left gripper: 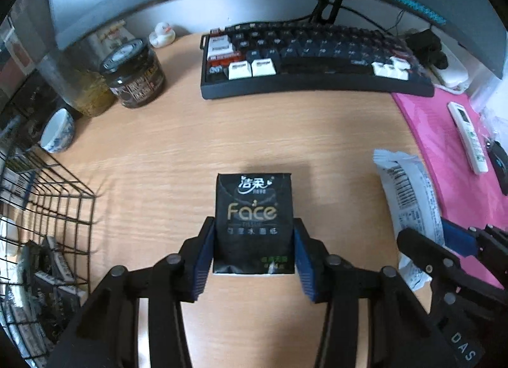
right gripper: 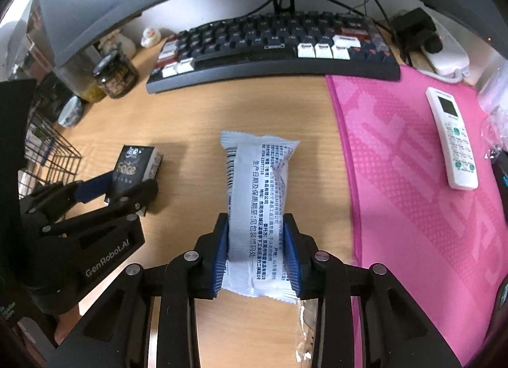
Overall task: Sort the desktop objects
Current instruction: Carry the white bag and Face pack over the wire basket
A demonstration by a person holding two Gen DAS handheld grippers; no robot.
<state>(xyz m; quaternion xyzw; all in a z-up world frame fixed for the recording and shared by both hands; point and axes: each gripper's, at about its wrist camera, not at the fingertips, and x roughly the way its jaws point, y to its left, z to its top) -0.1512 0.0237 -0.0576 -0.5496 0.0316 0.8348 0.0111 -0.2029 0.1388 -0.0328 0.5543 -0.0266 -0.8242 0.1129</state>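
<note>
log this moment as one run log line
left gripper: shut on black tissue pack | right gripper: shut on white snack packet | wire basket: left

**My two grippers, black with blue pads**

My left gripper point(left gripper: 254, 241) and right gripper point(right gripper: 256, 247) are matte black linkages joined by round silver pivot pins. Ribbed blue pads point(right gripper: 222, 256) line each finger. White lettering reads "GenRobot.AI" on my left gripper's body and "DAS" on my right one's.
</note>
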